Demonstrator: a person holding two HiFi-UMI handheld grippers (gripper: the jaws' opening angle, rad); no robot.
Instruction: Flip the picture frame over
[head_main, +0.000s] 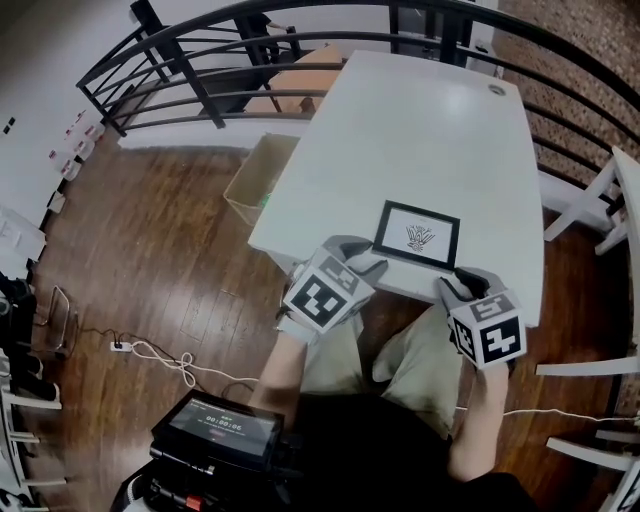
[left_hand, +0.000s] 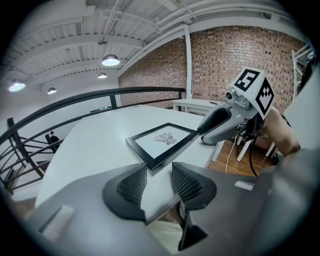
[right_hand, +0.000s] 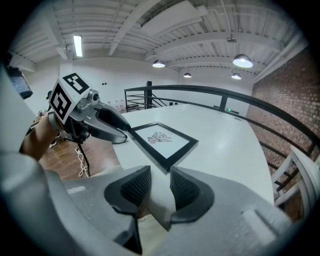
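Left tool (head_main: 362, 262) and right tool (head_main: 465, 284), both spread and empty, sit at near corners of the face-up picture frame (head_main: 417, 236).

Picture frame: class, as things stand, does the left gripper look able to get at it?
Probably yes. The left gripper has its jaws open and empty, the picture frame lies flat near the table edge just ahead of them, and nothing stands between. The right gripper is at the frame's other corner.
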